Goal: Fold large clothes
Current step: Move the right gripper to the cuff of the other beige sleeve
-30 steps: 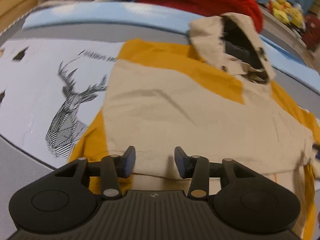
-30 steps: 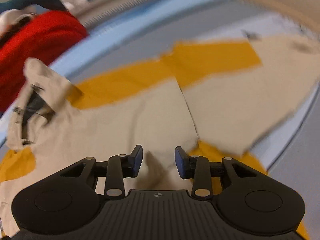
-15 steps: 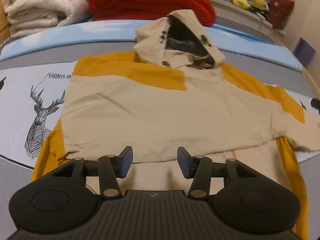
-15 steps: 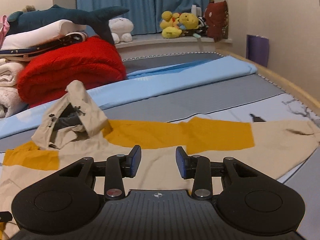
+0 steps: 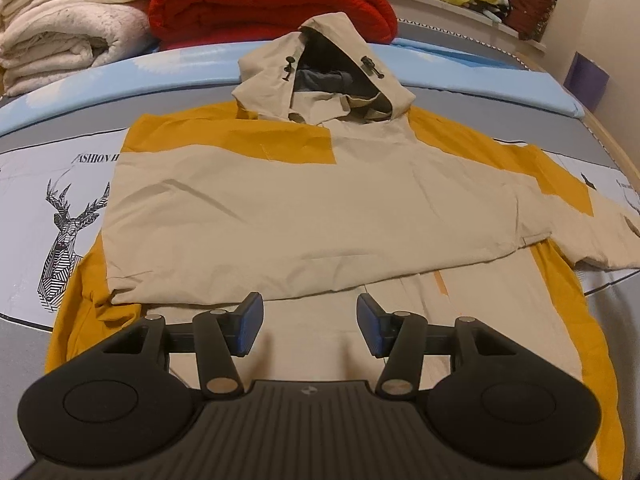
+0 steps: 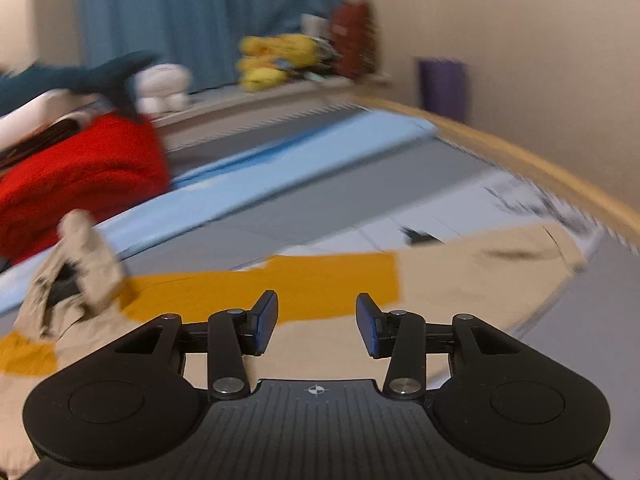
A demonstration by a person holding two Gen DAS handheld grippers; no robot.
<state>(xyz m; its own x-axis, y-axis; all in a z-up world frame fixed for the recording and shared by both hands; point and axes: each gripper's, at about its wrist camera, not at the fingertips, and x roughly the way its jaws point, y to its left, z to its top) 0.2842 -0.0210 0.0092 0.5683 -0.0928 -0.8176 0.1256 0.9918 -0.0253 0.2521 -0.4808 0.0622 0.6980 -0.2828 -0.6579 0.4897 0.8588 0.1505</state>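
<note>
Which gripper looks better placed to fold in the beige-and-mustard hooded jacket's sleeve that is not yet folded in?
Probably the right gripper: the jacket's unfolded sleeve stretches just ahead of its empty, opening jaws. The left gripper hovers over the hem, away from it.

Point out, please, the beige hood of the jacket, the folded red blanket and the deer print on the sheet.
beige hood (image 5: 320, 76), left wrist view, left panel.
folded red blanket (image 5: 272, 0), left wrist view, top fold.
deer print (image 5: 64, 236), left wrist view, head.
</note>
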